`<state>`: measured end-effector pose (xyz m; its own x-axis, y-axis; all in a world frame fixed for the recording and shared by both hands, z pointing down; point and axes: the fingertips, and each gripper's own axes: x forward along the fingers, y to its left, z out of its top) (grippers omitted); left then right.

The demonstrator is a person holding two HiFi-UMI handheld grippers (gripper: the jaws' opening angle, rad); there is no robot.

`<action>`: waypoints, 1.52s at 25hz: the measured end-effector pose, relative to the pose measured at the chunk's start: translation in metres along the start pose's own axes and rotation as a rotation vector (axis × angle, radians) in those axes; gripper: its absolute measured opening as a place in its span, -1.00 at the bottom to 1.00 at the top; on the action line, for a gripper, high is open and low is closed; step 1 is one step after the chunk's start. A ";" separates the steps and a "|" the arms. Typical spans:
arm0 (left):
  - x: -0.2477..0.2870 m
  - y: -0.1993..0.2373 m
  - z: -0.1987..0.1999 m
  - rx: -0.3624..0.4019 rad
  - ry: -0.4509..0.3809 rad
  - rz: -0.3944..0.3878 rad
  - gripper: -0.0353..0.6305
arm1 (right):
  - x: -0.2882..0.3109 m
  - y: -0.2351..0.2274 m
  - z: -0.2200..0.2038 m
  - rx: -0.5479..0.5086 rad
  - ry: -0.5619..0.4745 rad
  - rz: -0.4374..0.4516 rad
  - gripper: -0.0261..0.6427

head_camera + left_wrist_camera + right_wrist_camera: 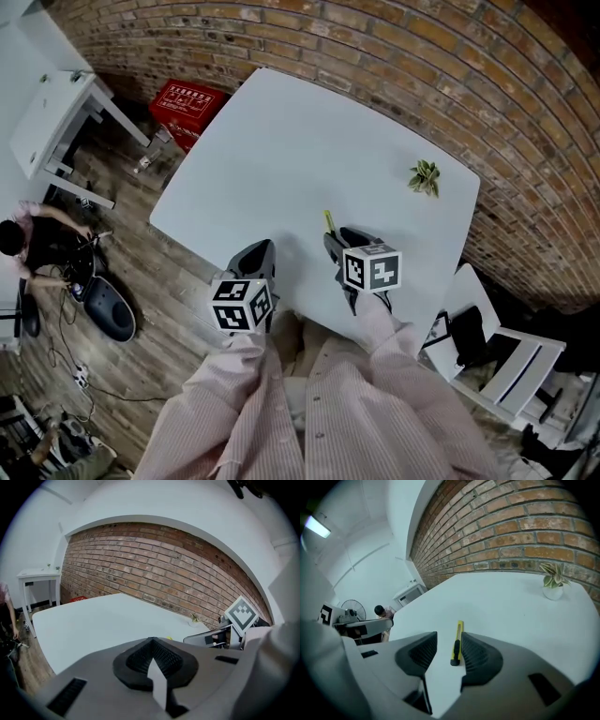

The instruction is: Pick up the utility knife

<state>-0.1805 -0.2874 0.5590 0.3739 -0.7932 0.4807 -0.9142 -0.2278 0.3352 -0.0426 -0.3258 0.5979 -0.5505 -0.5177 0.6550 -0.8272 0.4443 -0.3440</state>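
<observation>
A yellow utility knife (457, 642) with a black slider lies flat on the white table (501, 602). In the head view the utility knife (329, 221) shows just beyond my right gripper (339, 240). My right gripper (446, 652) is open, its two dark pads either side of the knife's near end, the knife close to the right pad (477, 657). My left gripper (255, 260) hovers at the table's near edge; in its own view the left gripper (151, 660) has its pads pressed together with nothing between them.
A small potted plant (425, 177) stands near the table's right edge by the brick wall. A red crate (185, 106) and a white side table (58, 122) stand at the left. A person (37, 246) crouches on the wooden floor. White chairs (511, 366) are at the right.
</observation>
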 end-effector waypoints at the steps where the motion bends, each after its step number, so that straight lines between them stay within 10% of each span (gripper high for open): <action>1: 0.003 0.000 -0.001 0.000 0.006 -0.005 -0.92 | 0.003 -0.002 -0.001 -0.004 0.015 -0.007 -0.43; 24: 0.035 0.000 -0.008 0.029 0.109 -0.090 -0.92 | 0.029 -0.020 -0.019 -0.167 0.210 -0.213 -0.72; 38: 0.022 0.002 0.007 0.054 0.055 -0.129 -0.92 | 0.012 -0.005 0.007 -0.142 0.063 -0.170 -0.72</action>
<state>-0.1755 -0.3096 0.5643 0.4955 -0.7234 0.4808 -0.8645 -0.3571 0.3537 -0.0459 -0.3390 0.6030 -0.3928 -0.5492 0.7376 -0.8808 0.4553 -0.1300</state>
